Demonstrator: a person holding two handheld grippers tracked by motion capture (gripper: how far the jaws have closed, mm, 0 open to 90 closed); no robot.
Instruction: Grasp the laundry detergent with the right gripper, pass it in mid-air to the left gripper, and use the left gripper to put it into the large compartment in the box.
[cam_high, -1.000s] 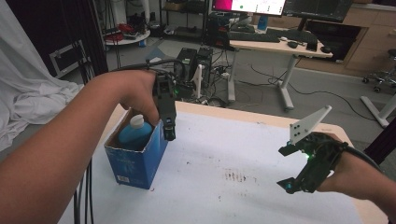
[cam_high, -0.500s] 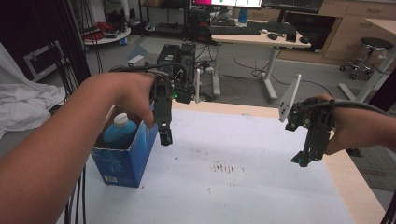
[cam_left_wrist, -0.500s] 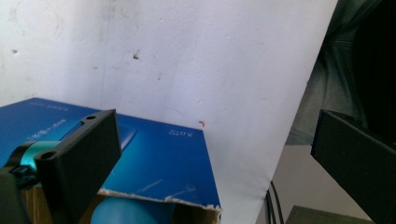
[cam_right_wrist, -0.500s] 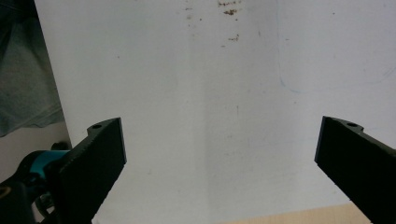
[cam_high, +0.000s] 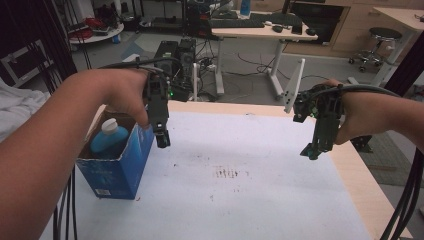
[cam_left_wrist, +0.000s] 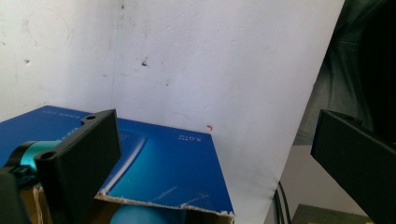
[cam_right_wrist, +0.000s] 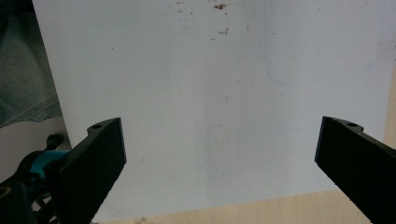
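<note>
My left tongs hang spread wide, empty, beside the blue box. My right tongs are spread wide too. A blue bottle stands upright inside, cap up, on the white surface.

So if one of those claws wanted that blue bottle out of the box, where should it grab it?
Probably by the white cap and neck, coming straight down from above. The bottle stands upright inside the open-topped box, whose walls hide its body, so only its top is exposed. The left gripper, open beside the box, looks best placed, its fingers closing on either side of the neck.
</note>
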